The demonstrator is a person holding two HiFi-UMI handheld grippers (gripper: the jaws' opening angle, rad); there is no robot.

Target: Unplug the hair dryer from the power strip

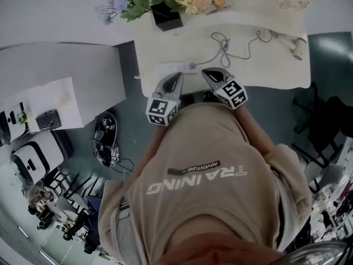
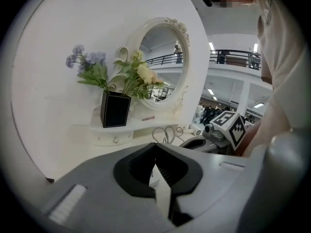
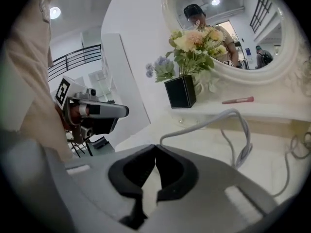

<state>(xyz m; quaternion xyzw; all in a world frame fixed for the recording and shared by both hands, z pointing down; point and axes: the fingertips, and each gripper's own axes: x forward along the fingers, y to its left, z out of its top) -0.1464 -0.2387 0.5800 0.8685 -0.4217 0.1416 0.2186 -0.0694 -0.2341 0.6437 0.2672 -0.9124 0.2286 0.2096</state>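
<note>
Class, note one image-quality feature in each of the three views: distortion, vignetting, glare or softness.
Head view: fisheye bends the table edges, and the pale hair dryer nearly washes out against it. Left gripper view: round black vignette; the left gripper near the lens is soft. Right gripper view: same vignette, the mirror frame bowed, a ceiling lamp glaring.

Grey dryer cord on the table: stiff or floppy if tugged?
Probably floppy: the cord lies in loose loops, so slack likely pays out first. It looks thin and light, so it should drag easily across the smooth table. Tugging near the power strip may slide the strip, which seems to lie loose.
</note>
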